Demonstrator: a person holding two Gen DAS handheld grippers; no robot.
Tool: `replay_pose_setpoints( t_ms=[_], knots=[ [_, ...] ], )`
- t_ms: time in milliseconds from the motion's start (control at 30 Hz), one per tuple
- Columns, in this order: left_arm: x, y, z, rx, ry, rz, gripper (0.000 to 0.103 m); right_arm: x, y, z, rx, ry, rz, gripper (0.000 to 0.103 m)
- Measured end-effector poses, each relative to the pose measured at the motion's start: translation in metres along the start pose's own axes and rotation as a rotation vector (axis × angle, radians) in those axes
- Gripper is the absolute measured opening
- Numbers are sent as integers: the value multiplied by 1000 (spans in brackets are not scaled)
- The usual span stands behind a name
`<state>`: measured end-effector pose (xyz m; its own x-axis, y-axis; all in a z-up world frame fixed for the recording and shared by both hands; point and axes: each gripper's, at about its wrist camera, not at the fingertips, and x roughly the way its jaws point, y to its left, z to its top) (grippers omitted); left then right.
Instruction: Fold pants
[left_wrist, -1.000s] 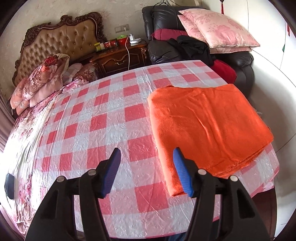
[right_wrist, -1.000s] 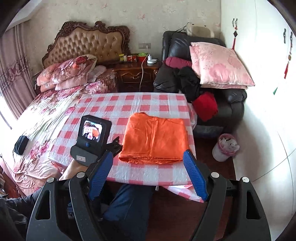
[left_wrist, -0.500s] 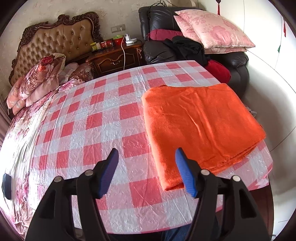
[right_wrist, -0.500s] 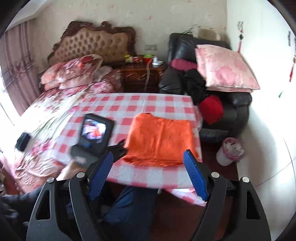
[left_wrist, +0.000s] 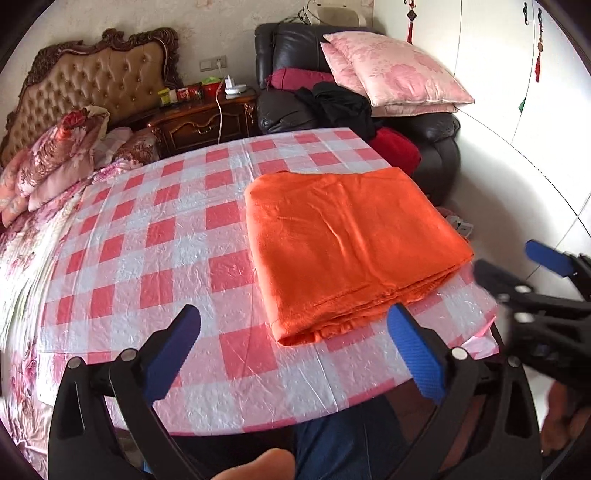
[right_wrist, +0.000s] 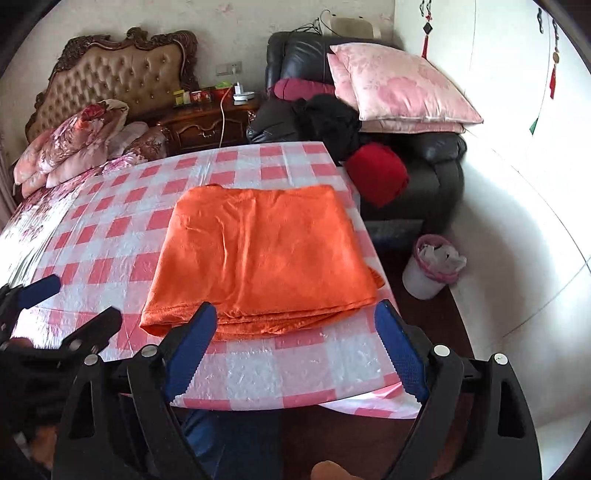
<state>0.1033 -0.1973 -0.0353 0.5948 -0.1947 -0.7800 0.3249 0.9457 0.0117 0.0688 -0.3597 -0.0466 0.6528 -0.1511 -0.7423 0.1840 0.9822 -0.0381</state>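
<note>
The left tool (left_wrist: 293, 345) hung with its blue-padded fingers spread wide and nothing between them, poised over the near edge of the table (left_wrist: 155, 236), which wore a crinkled red-and-white checked plastic cloth; the right tool (right_wrist: 295, 341) was likewise agape and empty, set low over the same near edge with its fingers framing the front of the garment. Between and just beyond them lay the orange pants (right_wrist: 258, 254) — a soft, faintly glossy fabric already doubled into a broad, nearly square slab on the right half of the table, its right side close to the table's edge. Stacked layers showed along the front edge, slightly uneven, with a loose lip of cloth peeking out under the near right corner, and shallow creases ran across the top face. By my judgement the folding was well along, with either one more fold or a tidy-up remaining. To do it well, each tool should probably take a near corner, pinching every layer rather than only the top sheet, and both should lift and carry together so that the edges meet squarely; the cloth looked slippery, so a shallow bite could let the lower layers slide out — and a drag might pull the plastic cover along.
</note>
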Motion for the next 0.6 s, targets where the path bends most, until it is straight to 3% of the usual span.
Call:
replay_pose_setpoints(
  t_ms=[600],
  knots=[
    [-8, 3, 1, -16, -16, 3, 101, -3, -23, -1, 80, 14, -30, 86]
  ],
)
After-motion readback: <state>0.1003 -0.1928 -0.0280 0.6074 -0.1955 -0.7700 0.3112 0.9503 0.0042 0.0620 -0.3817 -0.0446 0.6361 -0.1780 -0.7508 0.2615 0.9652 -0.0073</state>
